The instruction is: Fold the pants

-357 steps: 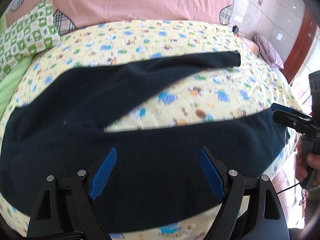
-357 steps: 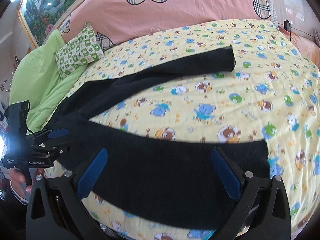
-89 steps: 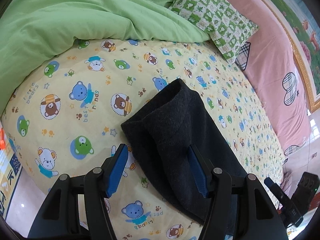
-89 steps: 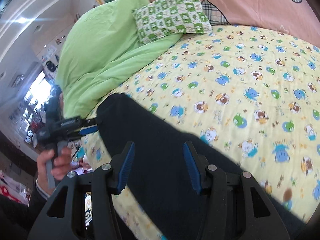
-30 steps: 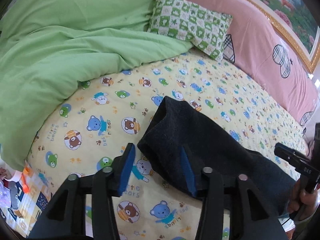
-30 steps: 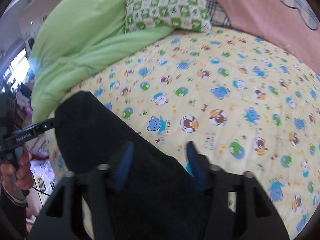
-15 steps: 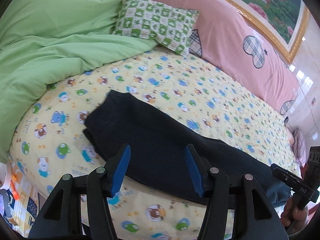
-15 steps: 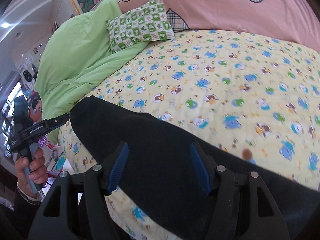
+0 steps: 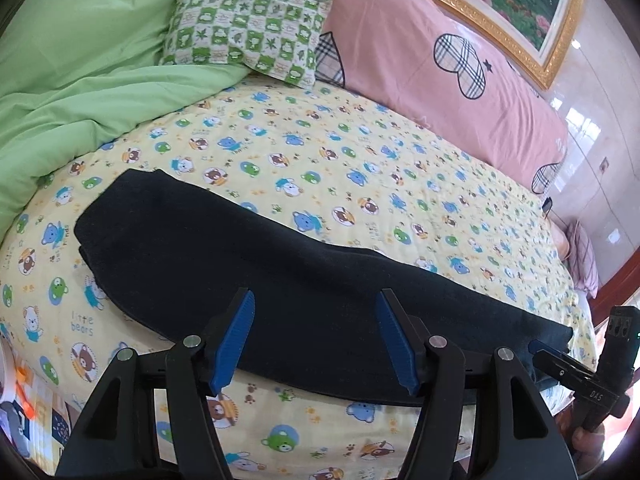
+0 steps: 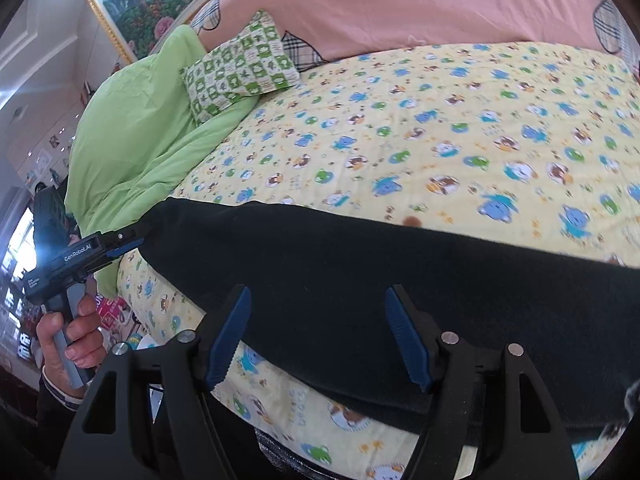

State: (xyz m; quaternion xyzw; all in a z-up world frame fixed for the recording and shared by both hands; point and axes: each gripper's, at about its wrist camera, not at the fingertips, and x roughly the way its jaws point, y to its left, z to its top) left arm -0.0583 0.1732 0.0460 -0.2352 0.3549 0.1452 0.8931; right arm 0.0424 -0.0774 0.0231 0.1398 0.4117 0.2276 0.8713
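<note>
green duvet (image 9: pixel 68 80), checkered pillow (image 9: pixel 248 32), framed painting (image 9: pixel 516 0)

The bed (image 9: pixel 360 168) wears a yellow sheet printed with little bears. Dark pants (image 9: pixel 304 292) lie folded lengthwise near its front edge. A green duvet (image 9: pixel 80 80) is bunched at the left, with a green checked pillow (image 9: pixel 248 36) resting against it.

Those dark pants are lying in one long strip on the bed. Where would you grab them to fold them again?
Probably at the two short ends. The pants lie flat as one long band along the bed's near edge, so each open tool, left tool and right tool, could come in low from the bed's near side, pinch a near corner at its end through all layers, then carry one end over the other.
</note>
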